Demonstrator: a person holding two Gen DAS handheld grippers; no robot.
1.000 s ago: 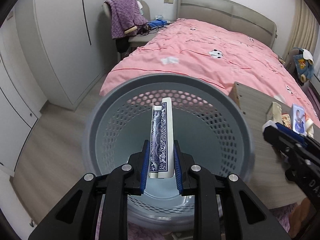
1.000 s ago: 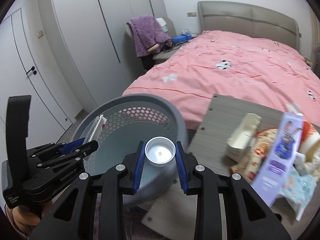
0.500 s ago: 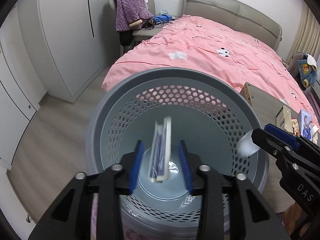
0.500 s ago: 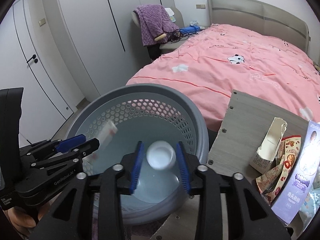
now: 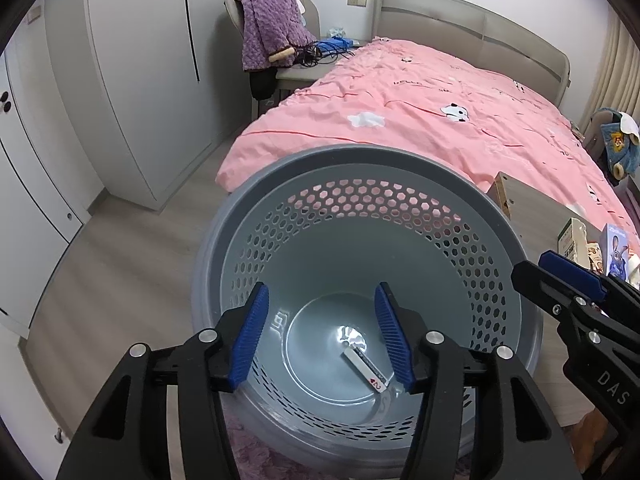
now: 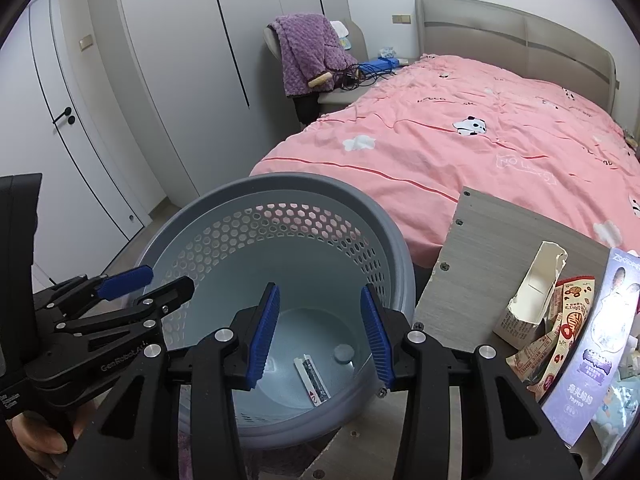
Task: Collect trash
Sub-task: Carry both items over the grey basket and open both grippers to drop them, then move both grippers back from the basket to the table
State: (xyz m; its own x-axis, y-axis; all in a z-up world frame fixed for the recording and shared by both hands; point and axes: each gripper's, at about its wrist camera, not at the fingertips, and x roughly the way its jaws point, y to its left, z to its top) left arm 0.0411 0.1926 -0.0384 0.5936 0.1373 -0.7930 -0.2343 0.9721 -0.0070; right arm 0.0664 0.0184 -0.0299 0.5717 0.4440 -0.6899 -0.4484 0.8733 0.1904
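- Our left hand-held gripper (image 5: 322,332) is wide open and holds nothing. It hangs over the gray basket (image 5: 352,160).
- Our right hand-held gripper (image 6: 320,334) is wide open too, and it holds nothing. It is also over the basket, near the side by the bench (image 6: 500,232).
- A card box (image 6: 312,378) lies flat at the bottom of the basket. A small round cap (image 6: 344,353) lies near it, a little apart.
- More trash waits on the bench: a torn white carton (image 6: 528,296), a snack wrapper (image 6: 560,332) and a purple toy pack (image 6: 588,360). They sit close together, and some touch.
- We think the next job is to go back to the bench for more trash.
- To do it well, we should lift both grippers up first so they do not bump the basket rim.
- The torn carton stands nearest the basket, so we would pick that one first.
- We should keep the jaws wide until they sit on both sides of the carton, then close gently. It looks thin and could squash.
- We should take care not to knock the toy pack over, for it leans just beside the wrapper.
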